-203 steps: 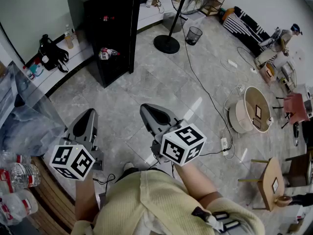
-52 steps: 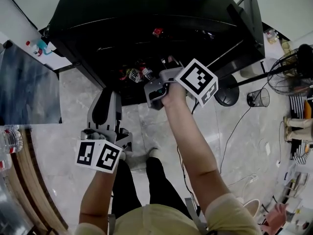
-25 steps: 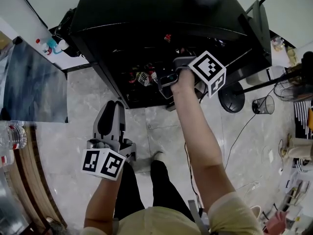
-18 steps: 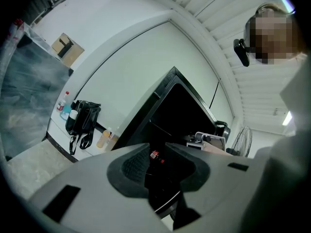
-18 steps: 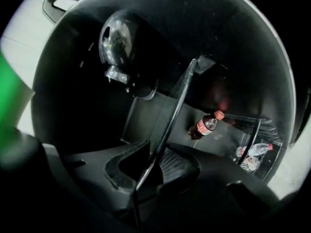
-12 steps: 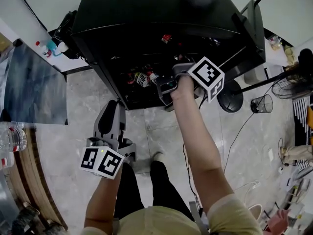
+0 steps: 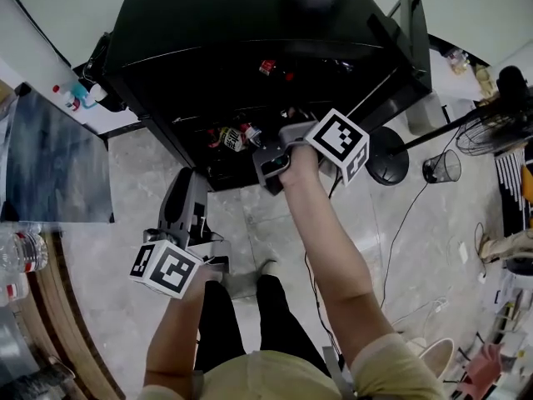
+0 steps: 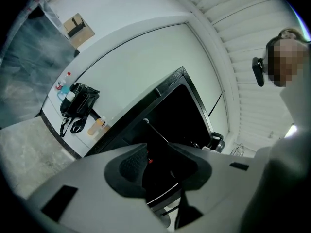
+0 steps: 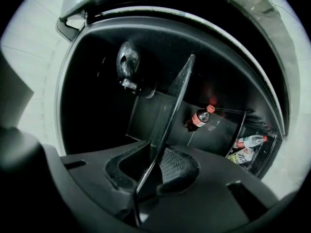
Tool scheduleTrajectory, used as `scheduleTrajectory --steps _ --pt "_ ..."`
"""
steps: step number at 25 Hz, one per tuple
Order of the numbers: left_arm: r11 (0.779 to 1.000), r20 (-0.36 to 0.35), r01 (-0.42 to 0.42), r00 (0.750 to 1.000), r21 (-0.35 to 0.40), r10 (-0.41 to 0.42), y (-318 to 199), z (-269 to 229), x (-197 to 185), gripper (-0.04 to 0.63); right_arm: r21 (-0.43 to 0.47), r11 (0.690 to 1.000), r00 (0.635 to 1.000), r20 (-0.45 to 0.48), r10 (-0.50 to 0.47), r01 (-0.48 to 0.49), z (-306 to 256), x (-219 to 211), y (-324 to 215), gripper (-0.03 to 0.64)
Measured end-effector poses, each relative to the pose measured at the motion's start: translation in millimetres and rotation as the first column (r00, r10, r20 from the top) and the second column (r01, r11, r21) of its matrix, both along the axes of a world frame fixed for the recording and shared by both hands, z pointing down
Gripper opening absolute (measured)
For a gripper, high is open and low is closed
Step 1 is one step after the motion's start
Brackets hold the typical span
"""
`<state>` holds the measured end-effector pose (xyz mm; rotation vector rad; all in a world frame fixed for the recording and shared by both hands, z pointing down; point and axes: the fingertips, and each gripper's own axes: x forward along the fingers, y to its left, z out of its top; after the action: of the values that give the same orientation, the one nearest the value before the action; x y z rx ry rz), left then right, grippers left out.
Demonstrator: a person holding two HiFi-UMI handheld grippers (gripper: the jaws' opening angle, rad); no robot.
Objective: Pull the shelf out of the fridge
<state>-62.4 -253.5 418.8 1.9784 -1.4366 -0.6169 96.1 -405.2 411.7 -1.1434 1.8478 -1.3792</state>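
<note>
Fingers (image 8: 131,165) of the left gripper (image 8: 158,163) had just spread apart, empty, short of the fridge (image 7: 250,40). Pads (image 9: 177,168) of the right gripper (image 9: 156,163) had just tightened on the front edge of the glass shelf (image 9: 176,93), mostly inside; a second before, that gripper reached deeper in.

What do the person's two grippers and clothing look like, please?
Both the left gripper and the right gripper have grey plastic bodies with black textured pads. Each carries a white cube printed with black square markers. The person wears a pale yellow short-sleeved top and dark trousers.
</note>
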Motion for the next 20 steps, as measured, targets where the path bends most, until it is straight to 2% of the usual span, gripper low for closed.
scheduleTrajectory --steps 13,20 --pt "0.998 -0.024 -0.057 0.998 0.010 0.057 -18 -10 21 0.129 0.005 1.000 1.000 -0.001 -0.021 0.021 0 4 29 0.060" --pt "0.998 -0.116 -0.060 0.991 0.001 0.060 -31 -12 26 0.145 0.014 1.000 1.000 0.001 -0.027 0.027 0 5 39 0.060"
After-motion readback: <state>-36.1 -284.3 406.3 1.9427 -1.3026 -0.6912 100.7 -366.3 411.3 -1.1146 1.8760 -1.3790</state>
